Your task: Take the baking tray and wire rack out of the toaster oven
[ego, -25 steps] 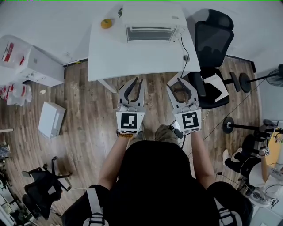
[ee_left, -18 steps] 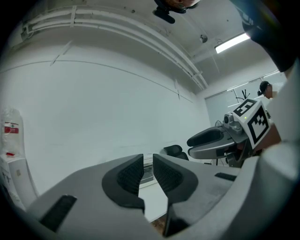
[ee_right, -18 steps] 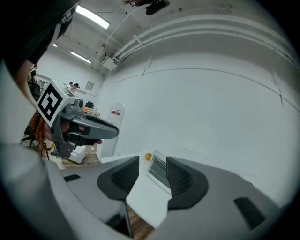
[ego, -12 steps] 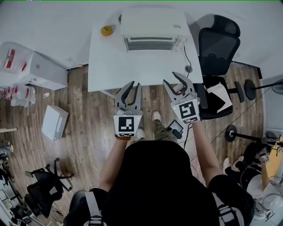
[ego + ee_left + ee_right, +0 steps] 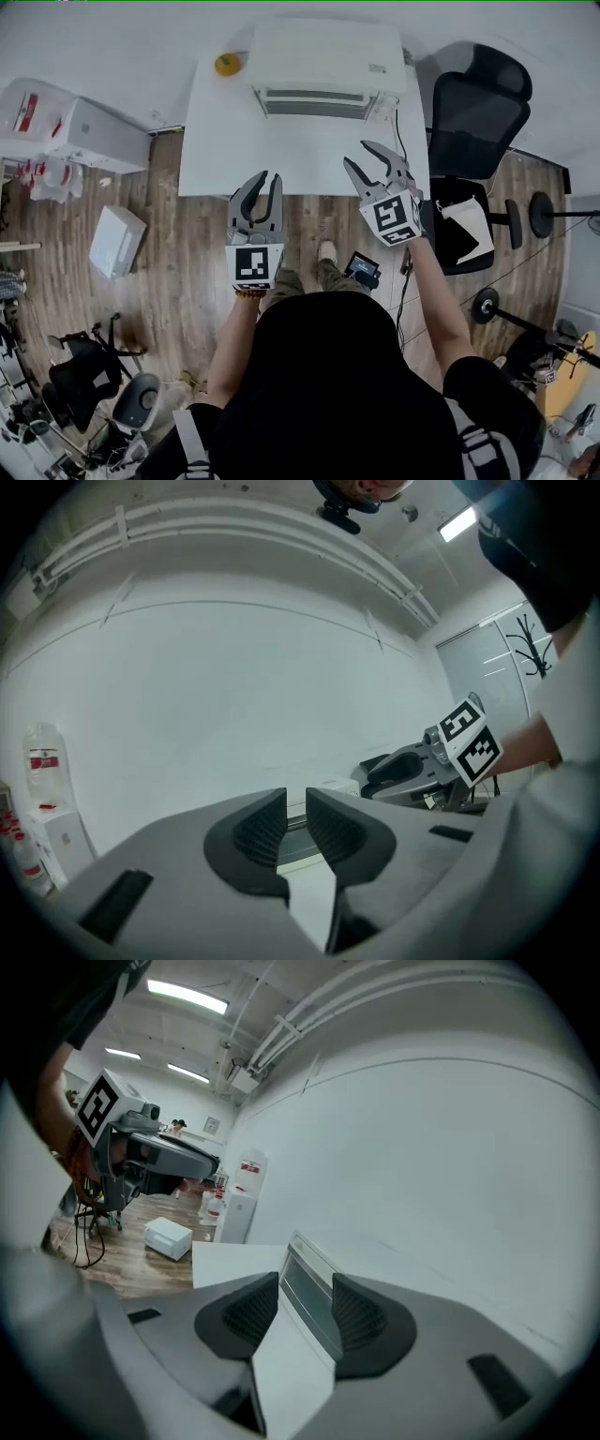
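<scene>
A white toaster oven (image 5: 319,70) stands at the back of a white table (image 5: 281,145), its glass door shut; no baking tray or wire rack shows. My left gripper (image 5: 267,176) hovers over the table's near edge with its jaws nearly together and nothing between them (image 5: 296,803). My right gripper (image 5: 359,155) is over the table's right front part, open and empty (image 5: 306,1297). In the right gripper view the oven's door (image 5: 305,1283) lies straight ahead between the jaws. Neither gripper touches the oven.
A yellow round object (image 5: 225,64) sits on the table left of the oven. A cable (image 5: 397,120) runs down the table's right side. A black office chair (image 5: 478,103) stands to the right; a white box (image 5: 112,239) and white cabinet (image 5: 94,136) are to the left.
Both grippers have moved forward from over the floor to the table's near edge, the right one further. The oven now lies closer. Jaw openings look unchanged.
</scene>
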A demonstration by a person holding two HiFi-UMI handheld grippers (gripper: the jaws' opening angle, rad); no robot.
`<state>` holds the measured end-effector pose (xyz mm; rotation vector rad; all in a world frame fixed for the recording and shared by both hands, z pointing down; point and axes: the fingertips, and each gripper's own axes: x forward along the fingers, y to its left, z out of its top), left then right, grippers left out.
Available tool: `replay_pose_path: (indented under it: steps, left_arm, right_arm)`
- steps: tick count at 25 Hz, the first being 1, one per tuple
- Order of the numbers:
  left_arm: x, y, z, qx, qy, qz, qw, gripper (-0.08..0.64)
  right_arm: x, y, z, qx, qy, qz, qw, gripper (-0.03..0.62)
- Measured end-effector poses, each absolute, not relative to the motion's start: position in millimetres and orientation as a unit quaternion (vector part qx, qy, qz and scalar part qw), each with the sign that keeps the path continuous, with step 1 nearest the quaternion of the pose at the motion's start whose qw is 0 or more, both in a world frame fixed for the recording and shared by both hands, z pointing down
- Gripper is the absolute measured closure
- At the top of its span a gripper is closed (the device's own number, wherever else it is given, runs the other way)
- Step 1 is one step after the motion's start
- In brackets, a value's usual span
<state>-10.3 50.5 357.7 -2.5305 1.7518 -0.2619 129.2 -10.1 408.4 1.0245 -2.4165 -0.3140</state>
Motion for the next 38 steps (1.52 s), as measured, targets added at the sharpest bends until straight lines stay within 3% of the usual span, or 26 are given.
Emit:
replay_pose_path:
  steps: [14,34,38]
  left_arm:
    - [-20.2,33.0,379.9,-0.797,0.598,-0.084,0.003,0.52]
    - [-52.6,28.1,387.4,-0.791,0.606,-0.087,-0.013,0.52]
    - [-50.4,24.9,387.8,-0.797,0.597,-0.086,-0.015,0.52]
  right_arm:
    - [112.0,-118.9,450.0,0.289,-0.871,-0.195,0.347,0.416]
    - [98.7,-162.5,506.0,0.236,-0.836,-0.187,0.459,0.42]
    - [99.4,-166.0,507.1,0.236,-0.812,-0.214,0.488,0.464]
